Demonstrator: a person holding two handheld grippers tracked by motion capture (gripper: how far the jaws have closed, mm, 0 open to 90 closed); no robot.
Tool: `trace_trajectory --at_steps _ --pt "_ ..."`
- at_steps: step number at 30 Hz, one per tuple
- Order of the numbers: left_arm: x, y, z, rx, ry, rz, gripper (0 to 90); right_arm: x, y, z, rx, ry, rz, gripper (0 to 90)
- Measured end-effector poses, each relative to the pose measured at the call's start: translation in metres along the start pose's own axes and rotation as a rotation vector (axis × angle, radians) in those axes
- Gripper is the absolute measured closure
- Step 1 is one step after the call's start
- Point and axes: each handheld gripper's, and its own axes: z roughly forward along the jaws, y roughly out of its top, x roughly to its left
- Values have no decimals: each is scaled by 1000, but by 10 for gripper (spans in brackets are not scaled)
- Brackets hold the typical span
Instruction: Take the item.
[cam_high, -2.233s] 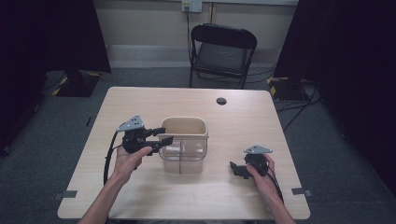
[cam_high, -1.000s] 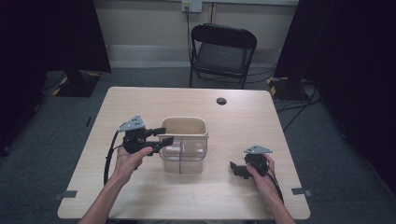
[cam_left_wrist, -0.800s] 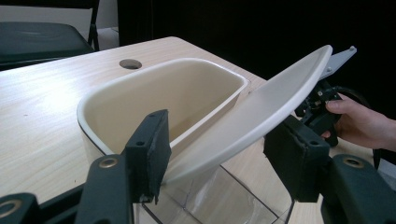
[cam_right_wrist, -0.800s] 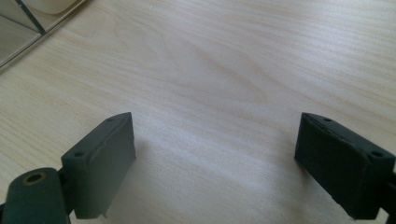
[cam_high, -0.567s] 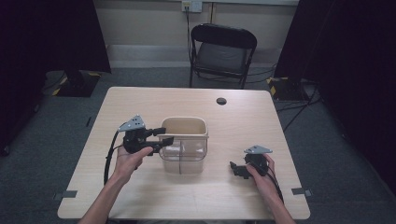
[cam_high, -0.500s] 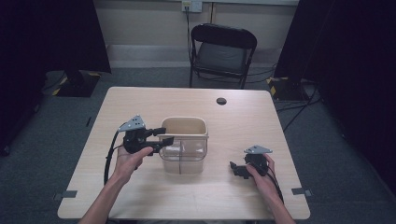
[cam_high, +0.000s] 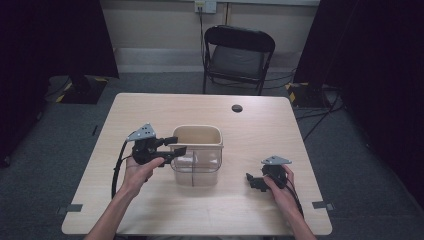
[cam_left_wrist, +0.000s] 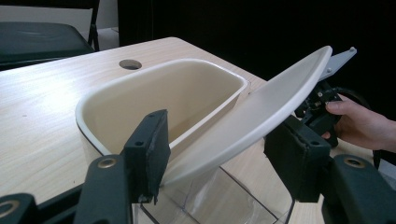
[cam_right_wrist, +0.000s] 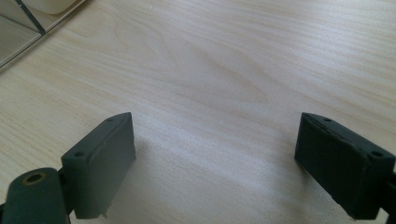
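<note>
— From the high view, how were your hands set?

— Your left hand (cam_high: 142, 167) reached in from the bottom edge, forearm angled toward the middle, holding the left gripper (cam_high: 172, 146) level at the near left corner of the bin (cam_high: 197, 155). That bin, a clear box with a cream rim, stood at the middle of the table (cam_high: 150, 107). Your right hand (cam_high: 280, 186) lay low on the table, well apart from the bin, with the right gripper (cam_high: 252, 181) pointing left toward it.

— And the left gripper view?

— Your jaws stood spread, one on either side of the tilted cream lid (cam_left_wrist: 252, 116), which leaned over the bin's rim (cam_left_wrist: 88, 105). Neither pad pressed on it, so the gripper was open. Your other hand (cam_left_wrist: 362, 123) showed beyond the lid.

— The right gripper view?

— Both jaws were wide apart over bare wood, gripping nothing; a corner of the bin (cam_right_wrist: 28, 23) sat at the upper left.

— Any writing?

— No readable label on the bin or grippers.
</note>
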Motion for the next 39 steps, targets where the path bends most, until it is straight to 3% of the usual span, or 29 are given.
trace_trajectory --at_steps 39 --pt "0 0 1 6 1 0 400 0 0 0 0 1 0 115"
